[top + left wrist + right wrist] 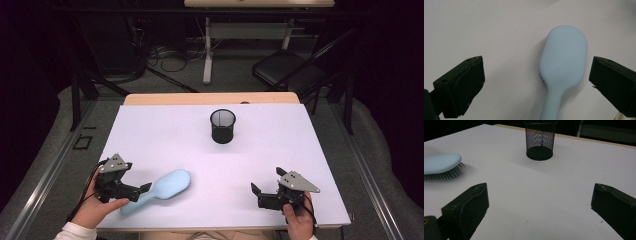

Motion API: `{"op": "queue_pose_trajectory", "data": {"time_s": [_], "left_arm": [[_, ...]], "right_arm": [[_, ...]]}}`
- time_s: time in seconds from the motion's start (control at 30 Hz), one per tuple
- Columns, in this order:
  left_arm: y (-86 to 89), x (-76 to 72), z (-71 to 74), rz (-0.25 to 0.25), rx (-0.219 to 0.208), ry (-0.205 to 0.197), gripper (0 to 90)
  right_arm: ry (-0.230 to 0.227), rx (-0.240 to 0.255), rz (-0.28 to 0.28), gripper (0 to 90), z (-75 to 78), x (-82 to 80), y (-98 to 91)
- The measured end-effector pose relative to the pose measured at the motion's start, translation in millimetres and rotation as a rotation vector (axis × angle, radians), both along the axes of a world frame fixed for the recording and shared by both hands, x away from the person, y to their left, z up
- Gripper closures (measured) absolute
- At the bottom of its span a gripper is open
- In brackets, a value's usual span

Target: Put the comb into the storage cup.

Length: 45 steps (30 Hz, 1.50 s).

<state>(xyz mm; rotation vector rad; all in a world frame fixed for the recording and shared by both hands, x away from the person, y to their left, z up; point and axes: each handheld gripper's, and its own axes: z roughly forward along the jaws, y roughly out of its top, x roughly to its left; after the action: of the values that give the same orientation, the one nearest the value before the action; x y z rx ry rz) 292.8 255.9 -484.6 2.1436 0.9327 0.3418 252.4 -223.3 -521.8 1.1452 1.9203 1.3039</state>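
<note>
Below, the pale blue hairbrush (564, 65) lay bristles-down on the white tabletop (280, 145), handle between the wide-open left gripper (536, 75) jaws, untouched, right gripper (256, 192) open, well apart.

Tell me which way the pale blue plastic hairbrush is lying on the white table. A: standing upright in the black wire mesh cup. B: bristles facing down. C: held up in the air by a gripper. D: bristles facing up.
B: in the right gripper view the pale blue plastic hairbrush rests with its bristles against the white table, its smooth back facing up, apart from the black wire mesh cup.
</note>
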Motion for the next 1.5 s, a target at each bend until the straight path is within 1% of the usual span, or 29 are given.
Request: {"op": "queue_pose_trajectory", "data": {"time_s": [0.1, 0.17, 0.27, 0.43, 0.57, 0.7, 0.77, 1.0, 1.1, 1.17, 1.37, 1.47, 1.5], "left_arm": [[-1.0, 0.4, 1.8, -0.003, -0.001, 0.013, 0.5], [-1.8, 0.5, 2.2, -0.003, 0.005, 0.011, 0.5], [-2.8, 1.2, 2.5, -0.011, 0.016, 0.025, 0.5], [-5.3, 2.1, 1.8, -0.031, 0.046, 0.042, 1.0], [-6.2, 2.8, 2.0, -0.038, 0.063, 0.048, 3.1], [-6.9, 3.7, 1.8, -0.041, 0.079, 0.058, 3.1], [-7.3, 4.2, 1.6, -0.044, 0.097, 0.060, 3.1], [-8.6, 6.1, 1.5, -0.054, 0.139, 0.076, 3.1], [-9.0, 7.1, 1.0, -0.055, 0.151, 0.088, 3.1], [-9.2, 8.0, 0.4, -0.058, 0.165, 0.099, 3.1], [-11.3, 9.3, -0.9, -0.074, 0.207, 0.113, 3.1], [-12.6, 9.8, -1.6, -0.077, 0.218, 0.123, 3.1], [-13.1, 10.1, -1.7, -0.079, 0.222, 0.132, 3.1]], "right_arm": [[0.002, -0.002, 0.001, 1.1, -0.1, 0.1, -0.1], [0.002, -0.002, 0.001, 1.1, -0.1, 0.1, -0.1], [0.002, -0.002, 0.002, 1.1, -0.1, 0.1, -0.1], [0.001, -0.002, 0.002, 1.1, -0.2, 0.1, 0.2], [0.002, -0.003, 0.001, 1.1, -0.4, 0.4, 0.2], [0.002, -0.003, 0.002, 1.1, -0.5, 0.5, 0.2], [0.002, -0.004, 0.003, 1.2, -0.7, 0.5, 0.3], [0.003, -0.003, 0.002, 1.2, -0.8, 0.5, 0.5], [0.005, -0.004, 0.002, 1.2, -0.8, 0.5, 0.5], [0.007, -0.004, 0.003, 1.2, -0.9, 0.6, 0.6], [0.008, -0.002, 0.002, 1.2, -1.1, 0.7, 0.7], [0.009, -0.002, 0.002, 1.2, -1.1, 0.8, 0.7], [0.009, -0.002, 0.002, 1.1, -1.2, 0.8, 0.7]]}}
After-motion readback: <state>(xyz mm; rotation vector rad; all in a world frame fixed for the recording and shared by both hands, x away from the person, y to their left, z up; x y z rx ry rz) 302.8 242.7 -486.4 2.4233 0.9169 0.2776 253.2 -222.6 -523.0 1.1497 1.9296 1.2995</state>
